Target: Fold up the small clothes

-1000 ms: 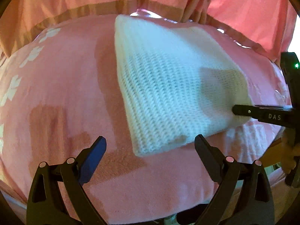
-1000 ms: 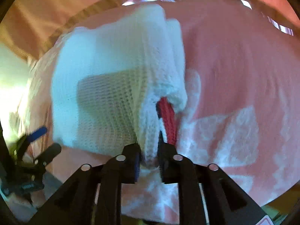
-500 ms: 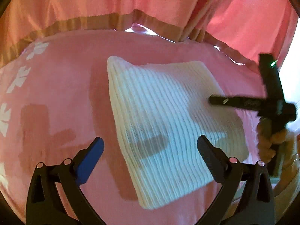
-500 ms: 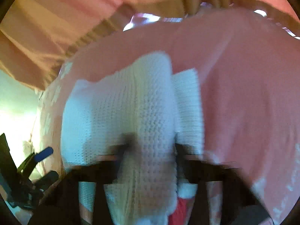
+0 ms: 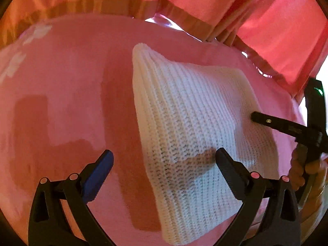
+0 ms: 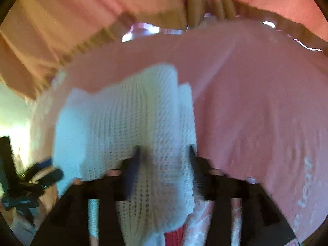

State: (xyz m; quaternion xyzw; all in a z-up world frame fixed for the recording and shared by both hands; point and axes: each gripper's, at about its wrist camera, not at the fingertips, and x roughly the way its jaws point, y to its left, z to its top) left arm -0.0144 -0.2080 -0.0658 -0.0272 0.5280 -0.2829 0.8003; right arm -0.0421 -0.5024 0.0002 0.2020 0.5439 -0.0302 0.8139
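Note:
A white knitted garment (image 5: 196, 127) lies folded on the pink cloth-covered surface (image 5: 61, 82). My left gripper (image 5: 164, 162) is open above the garment's near left edge, empty. My right gripper (image 6: 164, 157) is open, its jaws standing either side of a raised fold of the white knit (image 6: 131, 123); the view is blurred. From the left wrist view the right gripper (image 5: 254, 117) reaches in from the right over the garment's far right part. A bit of red fabric (image 6: 174, 235) shows under the knit at the bottom.
Pink curtains with a tan band (image 5: 164, 2) hang behind the surface. White flower prints (image 5: 34, 32) mark the pink cloth at the left. The person's hand (image 5: 307, 172) holds the right gripper at the right edge. The left gripper (image 6: 39, 176) shows at the right wrist view's left edge.
My right gripper has opened and let go of the knit fold it was pinching, and has risen above the garment. My left gripper has pulled back and up, staying open.

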